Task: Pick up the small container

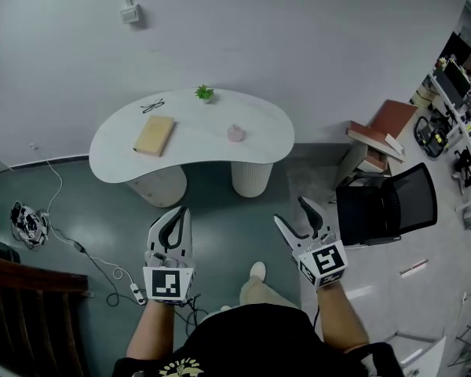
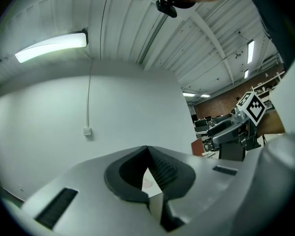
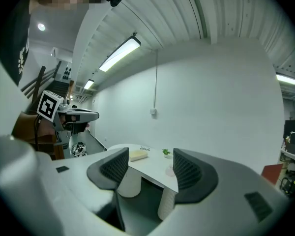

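There's the white kidney-shaped worktop (image 1: pixel 196 144), and short of its near edge hang the left gripper (image 1: pixel 182 210), jaws pinched together and empty, and the right gripper (image 1: pixel 290 210), jaws spread wide on nothing. On the worktop's right half sits the small pink container (image 1: pixel 235 133), untouched.

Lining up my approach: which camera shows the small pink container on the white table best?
Head view: the small pink container stands clear on the white table, seen from above. The right gripper view shows it faint, at the edge of one jaw. The left gripper view's shut jaws hide nearly all the table.
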`<act>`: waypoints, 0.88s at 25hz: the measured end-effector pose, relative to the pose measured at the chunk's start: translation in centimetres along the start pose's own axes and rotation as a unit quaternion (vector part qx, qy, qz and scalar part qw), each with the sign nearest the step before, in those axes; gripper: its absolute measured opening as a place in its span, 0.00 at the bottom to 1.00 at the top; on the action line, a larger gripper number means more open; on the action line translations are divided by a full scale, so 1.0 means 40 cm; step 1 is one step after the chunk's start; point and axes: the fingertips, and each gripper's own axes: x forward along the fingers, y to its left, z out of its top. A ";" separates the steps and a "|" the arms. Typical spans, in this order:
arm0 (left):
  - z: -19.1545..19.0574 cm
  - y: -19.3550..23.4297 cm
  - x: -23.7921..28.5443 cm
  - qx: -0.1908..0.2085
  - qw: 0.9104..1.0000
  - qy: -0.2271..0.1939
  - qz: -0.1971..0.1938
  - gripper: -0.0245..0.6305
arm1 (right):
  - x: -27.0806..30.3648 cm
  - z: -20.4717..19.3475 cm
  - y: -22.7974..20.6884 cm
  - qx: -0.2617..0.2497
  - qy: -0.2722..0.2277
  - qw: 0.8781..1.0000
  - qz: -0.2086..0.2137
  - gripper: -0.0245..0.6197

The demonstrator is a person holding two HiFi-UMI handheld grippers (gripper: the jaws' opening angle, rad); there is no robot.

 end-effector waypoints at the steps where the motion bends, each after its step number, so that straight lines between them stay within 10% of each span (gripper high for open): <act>1: -0.001 0.002 0.024 0.001 1.000 -0.003 0.000 0.04 | 0.016 -0.001 -0.016 0.001 0.000 1.000 0.002 0.46; 22: 0.043 0.028 0.375 0.014 0.999 -0.001 0.038 0.04 | 0.259 0.070 -0.293 -0.009 -0.012 0.998 0.063 0.46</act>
